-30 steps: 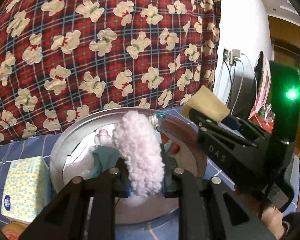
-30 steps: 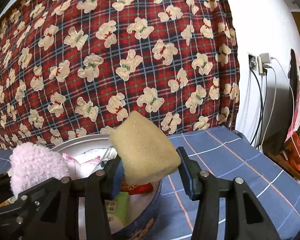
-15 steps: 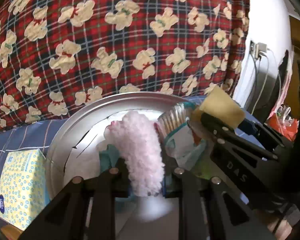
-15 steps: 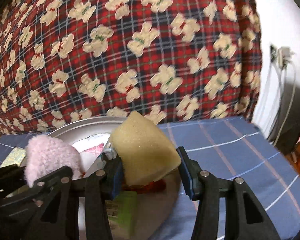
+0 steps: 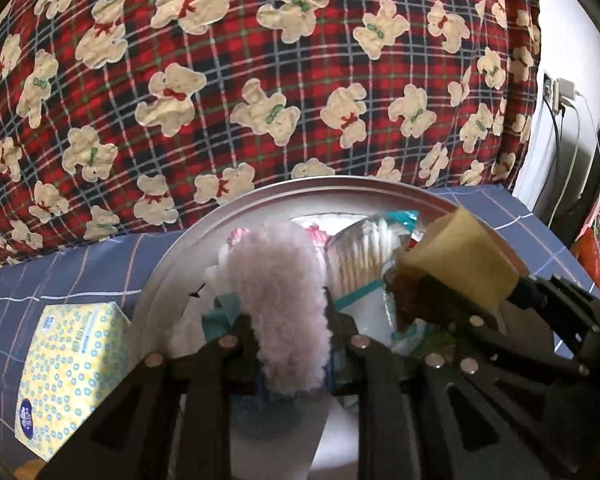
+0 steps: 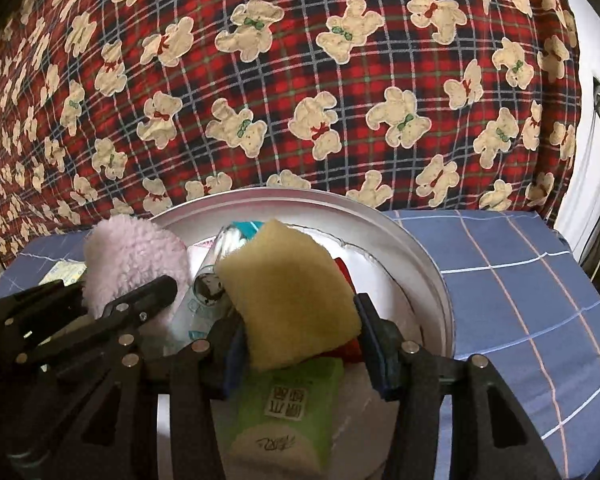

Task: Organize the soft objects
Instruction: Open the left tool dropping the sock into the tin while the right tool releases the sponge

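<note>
Left gripper (image 5: 290, 340) clamped narrow on pink fluffy pad (image 5: 280, 300), right gripper (image 6: 300, 340) gripping yellow sponge (image 6: 288, 296), both over round tin (image 6: 420, 256).

Pink fluffy pad (image 5: 280, 304), yellow sponge (image 6: 288, 300), red plaid bear-print blanket (image 5: 260, 80), blue checked cloth (image 6: 520, 280).

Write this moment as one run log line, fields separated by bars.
left tool: shut on pink fluffy pad | right tool: shut on yellow sponge | place: both over round tin | not yet released
</note>
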